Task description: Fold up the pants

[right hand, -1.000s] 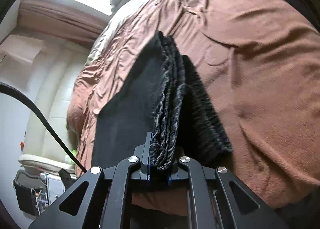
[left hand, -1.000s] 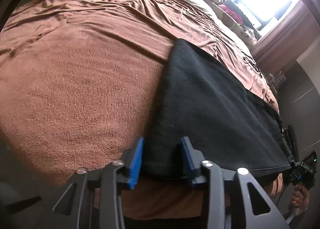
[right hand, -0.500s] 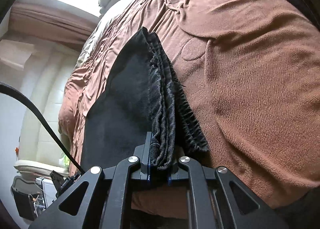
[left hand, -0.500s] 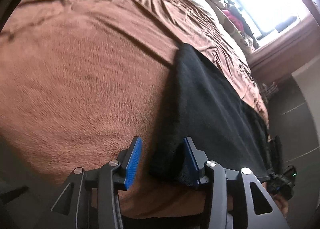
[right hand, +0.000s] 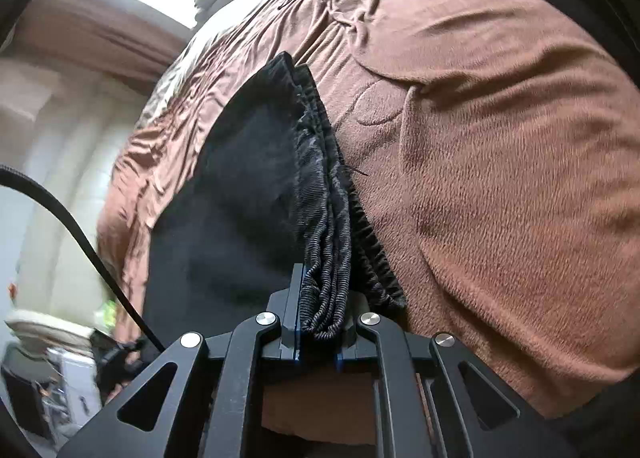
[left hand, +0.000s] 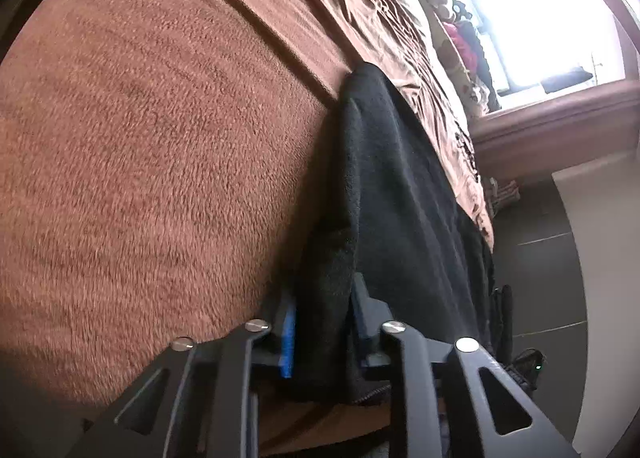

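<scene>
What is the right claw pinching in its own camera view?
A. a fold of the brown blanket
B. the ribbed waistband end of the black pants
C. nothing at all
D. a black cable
B: the right claw is shut on the bunched ribbed edge of the black pants, which lie on the brown blanket.

The pants [left hand: 404, 193] are black cloth, matt and softly fuzzy like fleece; their waistband [right hand: 328, 258] is ribbed, gathered elastic knit with a greyish sheen and a loose thread. The blanket [left hand: 152, 145] beneath is brown plush cloth with a short, nappy pile, matt, pressed with faint curved lines, and thinner, wrinkled cloth lies farther back. Both grippers, left [left hand: 324, 322] and right [right hand: 320, 322], are matt black plastic with shiny metal screw heads and smooth blue pads [left hand: 288, 338]. A smooth black cable [right hand: 72, 230] looks rubbery.
</scene>
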`<state>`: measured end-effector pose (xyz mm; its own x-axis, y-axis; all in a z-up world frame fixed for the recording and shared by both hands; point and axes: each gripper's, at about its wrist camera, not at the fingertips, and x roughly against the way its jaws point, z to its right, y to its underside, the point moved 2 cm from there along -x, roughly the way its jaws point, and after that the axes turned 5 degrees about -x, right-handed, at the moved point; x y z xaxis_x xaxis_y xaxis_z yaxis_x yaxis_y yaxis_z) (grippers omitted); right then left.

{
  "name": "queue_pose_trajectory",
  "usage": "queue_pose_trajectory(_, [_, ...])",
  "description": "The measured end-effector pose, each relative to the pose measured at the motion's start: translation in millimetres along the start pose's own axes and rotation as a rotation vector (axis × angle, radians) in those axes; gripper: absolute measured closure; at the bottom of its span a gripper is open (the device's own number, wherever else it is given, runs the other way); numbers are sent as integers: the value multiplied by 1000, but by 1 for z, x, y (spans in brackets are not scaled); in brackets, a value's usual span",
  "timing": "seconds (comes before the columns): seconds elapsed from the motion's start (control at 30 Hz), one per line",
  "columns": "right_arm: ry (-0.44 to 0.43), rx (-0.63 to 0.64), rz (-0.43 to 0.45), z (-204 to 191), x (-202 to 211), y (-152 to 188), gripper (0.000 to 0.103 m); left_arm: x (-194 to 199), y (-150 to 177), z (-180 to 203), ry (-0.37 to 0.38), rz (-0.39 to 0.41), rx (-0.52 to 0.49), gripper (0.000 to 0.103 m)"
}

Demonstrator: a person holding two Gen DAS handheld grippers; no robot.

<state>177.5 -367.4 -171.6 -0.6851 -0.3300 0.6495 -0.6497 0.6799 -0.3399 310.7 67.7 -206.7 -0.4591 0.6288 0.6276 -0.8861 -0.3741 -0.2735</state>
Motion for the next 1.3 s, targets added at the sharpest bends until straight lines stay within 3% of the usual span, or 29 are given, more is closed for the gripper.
queue_pose_trajectory(0.07, [32, 27, 8, -3, 1, 0, 95, 6, 3, 2, 16, 12, 6, 89])
queue_pose_trajectory(0.3, [81, 65, 9, -11, 10, 3, 86, 20, 13, 5, 39, 26, -7, 89])
queue_pose_trajectory(0.4, [77, 51, -1, -10, 8, 2, 85, 17, 14, -2, 39, 24, 22, 84])
queue_pose_trajectory(0.5, [76, 59, 7, -12, 10, 2, 83, 16, 18, -6, 26, 28, 31, 72])
queue_pose_trajectory(0.6, [57, 61, 27, -11, 13, 5, 56, 19, 25, -9, 51, 41, 41, 71])
queue_pose_trajectory(0.63, [48, 61, 31, -11, 14, 6, 54, 19, 26, -10, 58, 46, 45, 70])
queue_pose_trajectory(0.77, [65, 57, 36, -7, 12, 5, 54, 19, 30, -14, 87, 62, 71, 68])
queue_pose_trajectory(0.87, [133, 53, 48, -4, 8, 3, 54, 21, 31, -19, 127, 62, 100, 68])
queue_pose_trajectory(1.07, [122, 41, 31, -2, -2, 11, 53, 22, 36, -17, 117, 55, 84, 68])
queue_pose_trajectory(1.3, [123, 14, 23, 0, 0, 13, 53, 23, 42, -23, 149, 73, 150, 67])
